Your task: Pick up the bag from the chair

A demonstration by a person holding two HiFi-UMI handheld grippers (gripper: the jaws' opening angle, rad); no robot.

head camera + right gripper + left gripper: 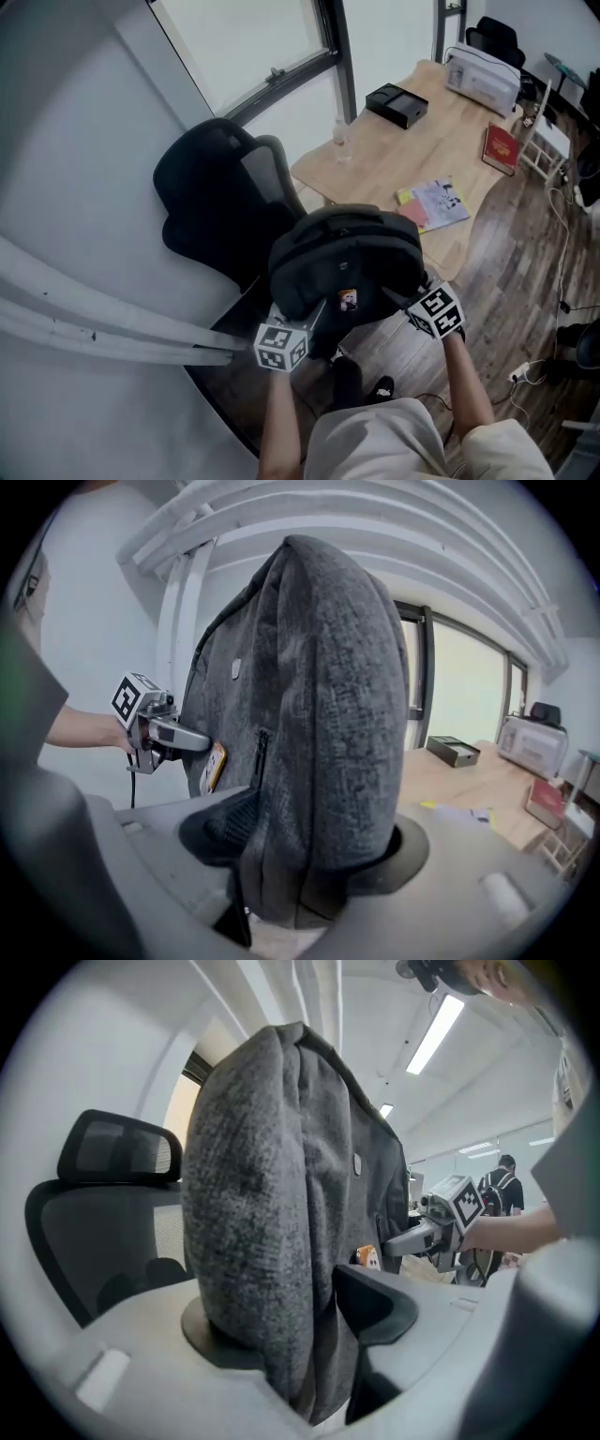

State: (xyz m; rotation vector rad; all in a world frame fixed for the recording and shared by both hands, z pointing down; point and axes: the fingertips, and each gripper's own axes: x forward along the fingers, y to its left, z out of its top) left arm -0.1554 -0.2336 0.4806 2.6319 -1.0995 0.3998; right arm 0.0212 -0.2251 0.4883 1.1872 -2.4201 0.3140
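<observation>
Bag [342, 267]: dark grey backpack, upright, held up between the two claws in front of the person's knees, with wooden floor [506, 281] below.
Chair [211, 202]: black office chair with a mesh headrest, just behind and to the left of the bag; from the left claw's view its seat stands bare beside the bag.
Left claw [307, 323]: clamped on a thick fold of the bag's grey fabric, which fills the gap between its jaws.
Right claw [401, 298]: clamped the same way on the bag's other side, with cloth bunched between both jaws and spilling over them.
Tag [348, 300]: small orange label on the bag's front, facing the person, between the two claws.
Tabletop [394, 155]: light wood, just beyond the bag on the right.
On the tabletop: a black box [397, 104] at the far side, a clear bottle [340, 141] near the left edge, a red book [501, 148] to the right, and coloured papers [439, 202] nearest the bag.
</observation>
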